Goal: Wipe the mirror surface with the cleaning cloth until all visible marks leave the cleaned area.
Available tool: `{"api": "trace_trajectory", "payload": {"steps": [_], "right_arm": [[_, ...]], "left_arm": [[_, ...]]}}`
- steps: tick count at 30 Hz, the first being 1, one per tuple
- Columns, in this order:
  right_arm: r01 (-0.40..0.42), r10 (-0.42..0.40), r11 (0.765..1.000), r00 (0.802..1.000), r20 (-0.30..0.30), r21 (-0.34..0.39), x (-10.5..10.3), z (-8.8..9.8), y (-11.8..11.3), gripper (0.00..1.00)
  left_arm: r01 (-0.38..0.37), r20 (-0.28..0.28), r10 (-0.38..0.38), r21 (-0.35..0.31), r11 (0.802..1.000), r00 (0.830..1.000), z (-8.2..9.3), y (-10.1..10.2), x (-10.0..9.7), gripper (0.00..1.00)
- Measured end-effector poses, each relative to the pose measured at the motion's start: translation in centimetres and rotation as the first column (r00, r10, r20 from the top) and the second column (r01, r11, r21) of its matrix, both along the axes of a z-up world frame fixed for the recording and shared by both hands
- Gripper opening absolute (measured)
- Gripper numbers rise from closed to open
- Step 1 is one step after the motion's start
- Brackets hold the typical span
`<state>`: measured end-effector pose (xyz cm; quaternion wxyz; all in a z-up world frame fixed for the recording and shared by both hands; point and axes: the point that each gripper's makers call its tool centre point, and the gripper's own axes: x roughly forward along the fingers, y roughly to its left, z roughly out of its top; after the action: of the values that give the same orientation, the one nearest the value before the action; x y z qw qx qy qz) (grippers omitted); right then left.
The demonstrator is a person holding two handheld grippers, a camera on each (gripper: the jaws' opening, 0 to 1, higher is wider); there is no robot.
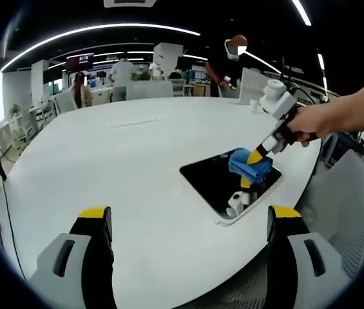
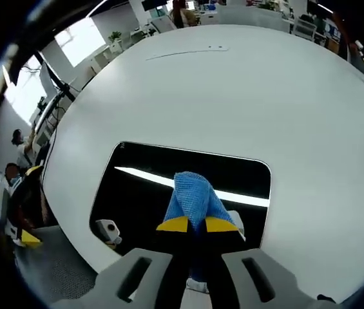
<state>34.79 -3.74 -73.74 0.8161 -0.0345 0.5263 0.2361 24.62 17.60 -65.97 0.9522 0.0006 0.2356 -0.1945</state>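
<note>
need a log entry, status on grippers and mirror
Right gripper shut on blue cleaning cloth, pressed on dark rectangular mirror. Left gripper open, hovering over white table. No obstructions.

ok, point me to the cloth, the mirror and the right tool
cleaning cloth (image 2: 193, 193): right gripper view, on the bunched blue fabric above the tips.
mirror (image 2: 143, 187): right gripper view, on bare dark glass left of the cloth.
right tool (image 1: 259, 156): left gripper view, at its yellow tips pinching the cloth.

Large round white table (image 1: 124, 161), smooth matte top, dark rectangular mirror (image 1: 217, 180) with rounded corners lying flat near the table's edge, thin faint seam line (image 2: 182, 53) across the far part of the tabletop
</note>
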Motion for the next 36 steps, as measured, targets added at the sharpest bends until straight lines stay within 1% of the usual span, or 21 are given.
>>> {"api": "trace_trajectory", "payload": {"steps": [2,4,7,8,11,15,17,20,26,28,36], "right_arm": [[0.005,-0.005,1.0,1.0,0.003,0.004,-0.6,0.3,0.0,0.01],[0.012,-0.012,1.0,1.0,-0.003,0.005,-1.2,0.4,-0.1,0.01],[0.015,-0.016,1.0,1.0,0.005,0.011,-2.0,0.5,-0.2,0.02],[0.015,-0.015,1.0,1.0,0.004,0.015,-2.2,0.5,-0.2,0.02],[0.012,-0.012,1.0,1.0,-0.004,0.023,-2.9,0.5,-0.2,0.02],[-0.001,0.001,1.0,1.0,0.001,0.023,-3.7,0.3,-0.3,0.02],[0.012,-0.012,1.0,1.0,0.005,0.024,-4.0,0.3,-0.4,0.02],[0.005,-0.006,1.0,1.0,0.007,0.021,-4.6,0.4,-0.4,0.02],[0.015,-0.015,1.0,1.0,0.015,0.025,-5.0,0.3,-0.7,0.02],[0.038,-0.038,0.999,0.999,0.009,0.036,-5.3,0.3,-0.8,0.02],[0.049,-0.05,0.997,0.999,0.003,0.051,-6.2,0.2,-0.9,0.02]], "left_arm": [[0.002,0.013,-0.002,-0.008,1.0,1.0,0.3,-0.1,0.0,0.99],[0.001,0.008,-0.001,0.001,1.0,1.0,0.1,0.0,0.0,0.99],[-0.003,0.011,0.003,0.006,1.0,1.0,0.2,0.1,0.0,0.99],[-0.016,0.031,0.015,0.027,1.0,0.999,0.4,0.4,0.1,0.99],[-0.018,0.016,0.018,0.011,1.0,1.0,0.2,0.4,0.0,0.99],[-0.013,0.031,0.013,0.014,1.0,0.999,0.4,0.4,0.1,0.99],[-0.017,0.029,0.016,0.011,1.0,0.999,0.4,0.5,0.1,0.99],[-0.015,0.031,0.015,0.011,1.0,0.999,0.4,0.4,0.1,0.99],[-0.007,0.019,0.007,-0.002,1.0,1.0,0.3,0.2,0.1,0.99],[-0.004,0.015,0.004,0.001,1.0,1.0,0.2,0.2,0.1,0.99],[0.0,0.017,0.0,0.001,1.0,1.0,0.3,0.0,0.0,0.99]]}}
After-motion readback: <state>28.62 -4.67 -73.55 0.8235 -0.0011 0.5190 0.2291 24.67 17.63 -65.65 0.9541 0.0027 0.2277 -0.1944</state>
